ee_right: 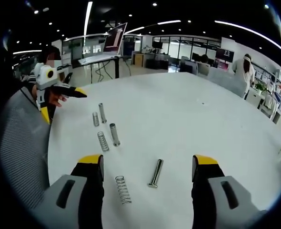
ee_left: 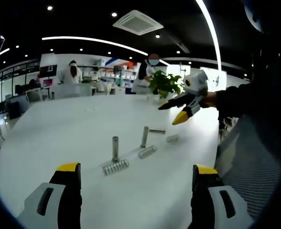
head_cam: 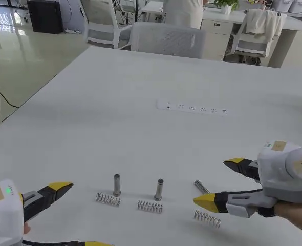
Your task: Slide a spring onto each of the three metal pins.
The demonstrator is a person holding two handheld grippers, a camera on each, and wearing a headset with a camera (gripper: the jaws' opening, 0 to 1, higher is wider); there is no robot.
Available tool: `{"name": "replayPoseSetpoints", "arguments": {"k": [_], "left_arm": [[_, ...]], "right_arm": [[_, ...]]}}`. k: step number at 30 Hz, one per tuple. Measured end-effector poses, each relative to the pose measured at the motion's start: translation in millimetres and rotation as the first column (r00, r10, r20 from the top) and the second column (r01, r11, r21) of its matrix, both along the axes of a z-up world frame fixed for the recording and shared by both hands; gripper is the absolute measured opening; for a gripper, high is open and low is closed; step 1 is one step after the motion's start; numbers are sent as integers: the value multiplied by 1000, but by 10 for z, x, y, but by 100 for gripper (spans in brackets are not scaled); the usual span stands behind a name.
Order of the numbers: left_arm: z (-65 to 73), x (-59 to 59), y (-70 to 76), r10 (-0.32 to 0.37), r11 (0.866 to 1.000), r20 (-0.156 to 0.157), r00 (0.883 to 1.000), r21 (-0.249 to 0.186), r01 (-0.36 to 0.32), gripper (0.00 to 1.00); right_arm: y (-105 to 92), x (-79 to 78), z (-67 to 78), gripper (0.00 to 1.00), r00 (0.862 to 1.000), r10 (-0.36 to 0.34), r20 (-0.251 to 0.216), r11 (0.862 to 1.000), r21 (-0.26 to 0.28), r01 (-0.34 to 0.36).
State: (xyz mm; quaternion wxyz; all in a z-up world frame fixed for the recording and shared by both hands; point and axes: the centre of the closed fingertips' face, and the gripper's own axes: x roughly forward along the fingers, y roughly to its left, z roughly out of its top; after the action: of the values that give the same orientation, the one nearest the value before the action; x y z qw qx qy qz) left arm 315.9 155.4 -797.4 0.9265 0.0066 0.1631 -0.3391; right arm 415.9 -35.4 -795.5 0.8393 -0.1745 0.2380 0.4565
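The white worktop point(head_cam: 141, 92) carries everything. Above its near edge, the left gripper point(head_cam: 81, 215) hangs toward the left side and the right gripper point(head_cam: 217, 182) toward the right. Both have their jaws spread wide with nothing between them. A white power strip point(head_cam: 192, 107) lies flat near the middle of the worktop, well apart from the rest. Along the near edge, between the two grippers, the left pin point(head_cam: 116, 184) and the middle pin point(head_cam: 159, 189) stand upright. The third pin point(head_cam: 201, 186) lies on its side close to the right gripper's jaws. On the near side of each pin lies one loose coil: the left spring point(head_cam: 108, 199), the middle spring point(head_cam: 150, 206) and the right spring point(head_cam: 207, 219).
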Motion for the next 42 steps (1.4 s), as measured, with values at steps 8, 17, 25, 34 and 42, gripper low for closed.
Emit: {"name": "replayPoseSetpoints", "arguments": {"k": [8, 17, 25, 34, 42], "left_arm": [[1, -6, 9, 1, 1000, 2, 1000, 1, -1, 94], [9, -3, 15, 3, 1000, 5, 1000, -2, -3, 94], [1, -9, 20, 4, 1000, 3, 1000, -4, -4, 94], [-9, -3, 30, 5, 1000, 3, 1000, -7, -5, 94], [-14, -2, 31, 6, 1000, 2, 1000, -9, -6, 94]], "right_arm": [[-2, 118, -46, 70, 1000, -28, -11, 999, -37, 27], [-39, 189, -152, 64, 998, -60, -37, 995, -80, 57], [-59, 234, -236, 58, 994, -87, -66, 990, -112, 79], [-59, 277, -320, 51, 989, -115, -89, 984, -150, 101], [-14, 305, -390, 38, 983, -131, -126, 978, -179, 107]]}}
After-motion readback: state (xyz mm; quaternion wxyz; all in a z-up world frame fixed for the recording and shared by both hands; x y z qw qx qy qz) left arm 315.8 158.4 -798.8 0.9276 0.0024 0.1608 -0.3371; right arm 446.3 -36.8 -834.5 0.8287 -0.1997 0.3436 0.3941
